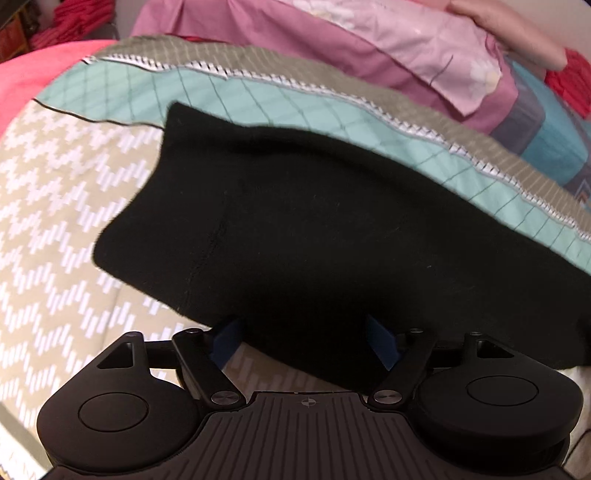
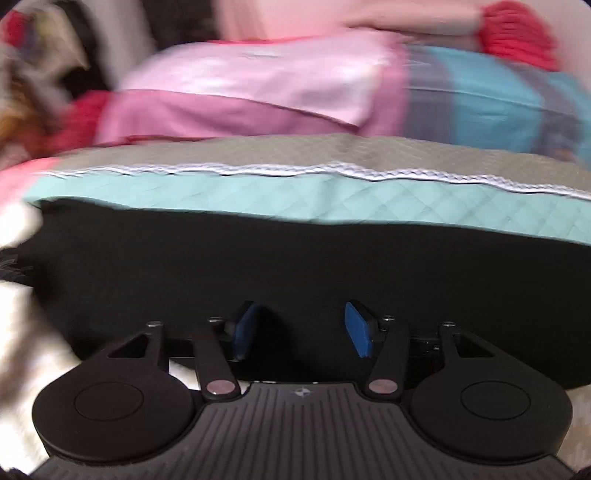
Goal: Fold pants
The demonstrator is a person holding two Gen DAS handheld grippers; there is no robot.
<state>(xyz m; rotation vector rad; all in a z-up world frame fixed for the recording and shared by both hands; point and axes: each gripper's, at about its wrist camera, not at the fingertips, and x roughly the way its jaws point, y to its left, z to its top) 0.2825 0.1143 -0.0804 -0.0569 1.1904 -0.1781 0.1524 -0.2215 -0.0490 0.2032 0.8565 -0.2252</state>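
Observation:
Black pants (image 1: 314, 221) lie folded into a thick slab on the patterned bedspread (image 1: 55, 221). In the left wrist view the slab's near edge drapes over my left gripper (image 1: 304, 325), hiding the tips of its blue pads (image 1: 229, 339); the jaws stand wide apart and do not pinch the cloth. In the blurred right wrist view the pants (image 2: 258, 266) fill the middle as a dark band. My right gripper (image 2: 301, 325) hovers over their near part with both blue pads (image 2: 356, 332) in full view, apart, and nothing clamped between them.
A teal quilted band (image 1: 258, 99) and a grey band with white trim run behind the pants. Beyond them lie a pink pillow (image 1: 295, 37) and a blue striped one (image 1: 535, 129). A person's arm (image 1: 517, 29) in a red sleeve reaches across the top right.

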